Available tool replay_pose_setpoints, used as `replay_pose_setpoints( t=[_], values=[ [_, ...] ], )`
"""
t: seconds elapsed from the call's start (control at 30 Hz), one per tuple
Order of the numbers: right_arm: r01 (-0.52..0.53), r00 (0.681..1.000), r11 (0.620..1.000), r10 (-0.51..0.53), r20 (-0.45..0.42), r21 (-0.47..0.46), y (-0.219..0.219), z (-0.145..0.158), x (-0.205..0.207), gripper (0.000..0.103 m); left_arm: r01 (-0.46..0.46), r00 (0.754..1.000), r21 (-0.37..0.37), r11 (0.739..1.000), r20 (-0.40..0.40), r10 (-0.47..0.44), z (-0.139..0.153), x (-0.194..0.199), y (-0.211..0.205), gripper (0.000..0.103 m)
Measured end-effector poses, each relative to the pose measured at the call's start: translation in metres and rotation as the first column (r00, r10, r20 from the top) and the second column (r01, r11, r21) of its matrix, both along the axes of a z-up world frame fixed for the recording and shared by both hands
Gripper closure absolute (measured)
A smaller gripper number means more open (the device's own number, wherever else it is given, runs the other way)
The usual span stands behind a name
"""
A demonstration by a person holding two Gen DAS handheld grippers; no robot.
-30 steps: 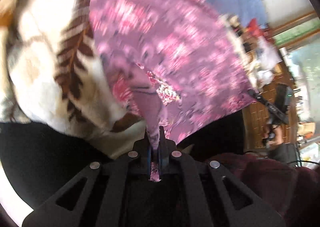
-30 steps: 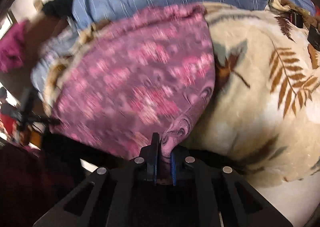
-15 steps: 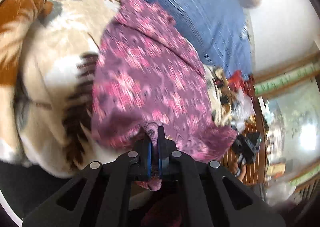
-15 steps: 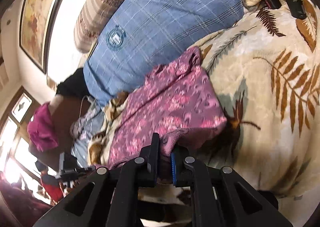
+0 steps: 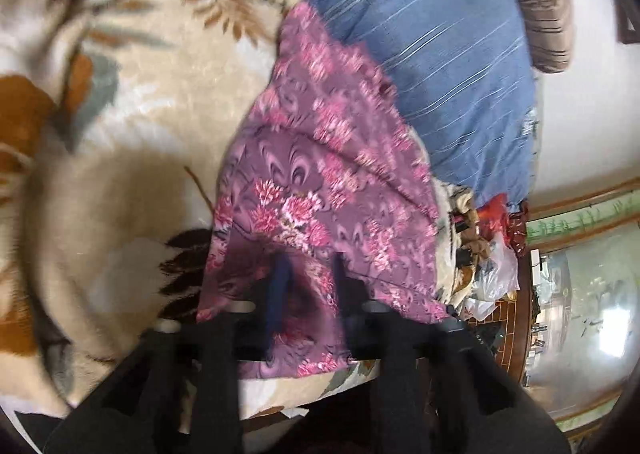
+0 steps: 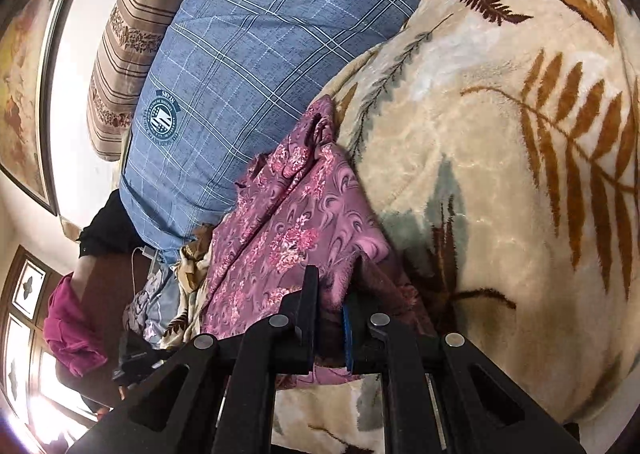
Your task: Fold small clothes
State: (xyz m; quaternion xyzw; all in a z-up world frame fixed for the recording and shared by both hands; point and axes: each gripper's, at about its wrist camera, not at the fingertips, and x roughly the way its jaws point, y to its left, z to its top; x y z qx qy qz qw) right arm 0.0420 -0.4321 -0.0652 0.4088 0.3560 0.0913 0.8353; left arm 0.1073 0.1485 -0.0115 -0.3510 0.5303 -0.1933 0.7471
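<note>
We see a purple flowered cloth (image 5: 320, 190) lying on a cream blanket (image 5: 152, 102) with brown leaf prints, spread over a bed. Its far end runs up against a blue checked pillow (image 5: 432, 54), and beyond that pillow sits a brown striped pillow (image 5: 548, 10) by the wall.

In the left wrist view, the left hand-held gripper (image 5: 310, 278) sits at the near edge of the cloth with its two fingers spread apart — the fabric lies loose between and under them, with a gap on either side, so it is open and not pinching anything. This view is somewhat blurred.

In the right wrist view, the same cloth (image 6: 288, 238) lies rumpled along the seam between the blanket (image 6: 500, 174) and the blue pillow (image 6: 260, 54). The right hand-held gripper (image 6: 332, 294) has a fold of the near corner standing up between its fingers; they are only narrowly parted and the fabric fills the space, but we cannot tell whether they pinch it or merely bracket it.

Off the bed's edge we make out a pink garment (image 6: 68, 330) on dark furniture, and in the left view some plastic bags (image 5: 492, 266) and clutter.
</note>
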Motion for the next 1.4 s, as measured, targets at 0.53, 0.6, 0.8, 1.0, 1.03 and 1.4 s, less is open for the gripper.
replay_pose_setpoints(
  t=[0.53, 0.6, 0.8, 1.0, 1.03, 1.4],
  values=[
    [-0.008, 1.0, 0.999, 0.008, -0.001, 0.042, -0.005, 0.007, 0.018, 0.092, 0.111, 0.992, 0.006, 0.994, -0.055, -0.11, -0.008, 0.026, -0.039, 0.093],
    [0.02, 1.0, 0.994, -0.021, 0.012, 0.106, -0.012, 0.007, 0.027, 0.091, 0.013, 0.998, -0.022, 1.0, -0.067, -0.015, -0.005, 0.044, -0.026, 0.092],
    [0.113, 0.991, 0.97, -0.094, -0.094, 0.216, -0.022, -0.011, 0.047, 0.086, -0.132, 0.986, -0.099, 0.986, -0.111, 0.121, -0.007, 0.051, 0.012, 0.071],
    [0.18, 0.983, 0.967, -0.181, -0.008, 0.179, -0.032, 0.005, 0.026, 0.062, -0.076, 0.994, -0.04, 0.996, -0.087, 0.072, -0.013, 0.036, 0.017, 0.063],
    [0.178, 0.984, 0.972, -0.18, 0.003, 0.156, -0.033, 0.01, 0.025, 0.061, -0.046, 0.996, -0.035, 0.998, -0.084, 0.043, -0.015, 0.036, 0.011, 0.063],
    [0.007, 0.993, 0.944, -0.046, -0.112, -0.33, 0.008, 0.004, 0.076, 0.051, 0.133, 0.988, 0.124, 0.983, -0.091, -0.122, -0.017, 0.059, -0.044, 0.038]
  ],
)
